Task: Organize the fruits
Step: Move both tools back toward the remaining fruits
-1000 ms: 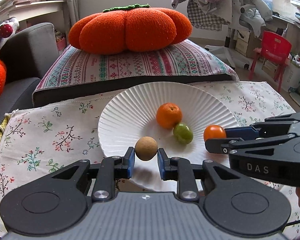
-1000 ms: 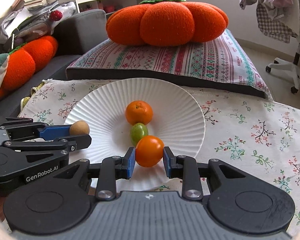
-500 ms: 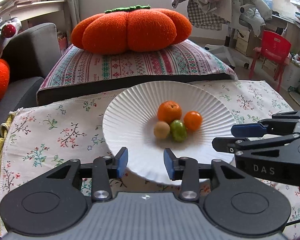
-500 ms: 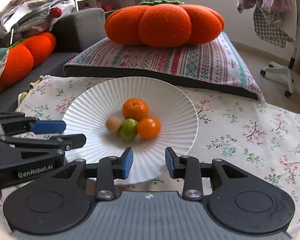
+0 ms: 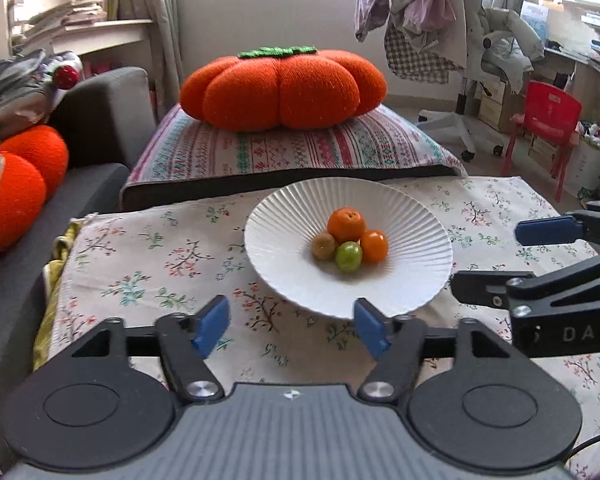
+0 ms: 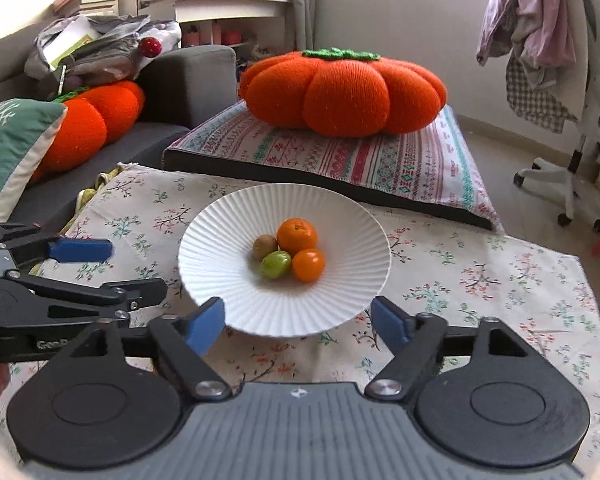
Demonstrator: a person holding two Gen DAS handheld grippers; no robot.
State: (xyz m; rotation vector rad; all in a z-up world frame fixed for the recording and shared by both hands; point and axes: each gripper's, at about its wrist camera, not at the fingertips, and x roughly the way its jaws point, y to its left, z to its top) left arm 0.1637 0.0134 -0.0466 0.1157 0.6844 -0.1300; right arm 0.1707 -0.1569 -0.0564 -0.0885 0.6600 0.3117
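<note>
A white ribbed plate (image 5: 284, 220) (image 6: 220, 236) sits on the floral cloth. In it lie a mandarin (image 5: 346, 224) (image 6: 297, 235), a small orange tomato (image 5: 374, 246) (image 6: 308, 265), a green fruit (image 5: 349, 256) (image 6: 275, 264) and a brown fruit (image 5: 323, 245) (image 6: 265, 247), all touching in a cluster. My left gripper (image 5: 291, 324) (image 6: 116, 268) is open and empty, short of the plate's near rim. My right gripper (image 6: 298, 322) (image 5: 512, 254) is open and empty at the plate's near rim.
A striped cushion (image 5: 292, 152) with a big orange pumpkin pillow (image 5: 282, 88) lies behind the plate. A grey sofa (image 5: 96, 120) with more orange pillows (image 5: 16, 188) is at the left. A red chair (image 5: 546, 120) and a swivel chair base (image 6: 556, 180) stand at the right.
Both grippers let go of their fruits, the brown one and the orange tomato, which now rest in the plate's cluster. Both grippers opened wider and drew back from the plate.
</note>
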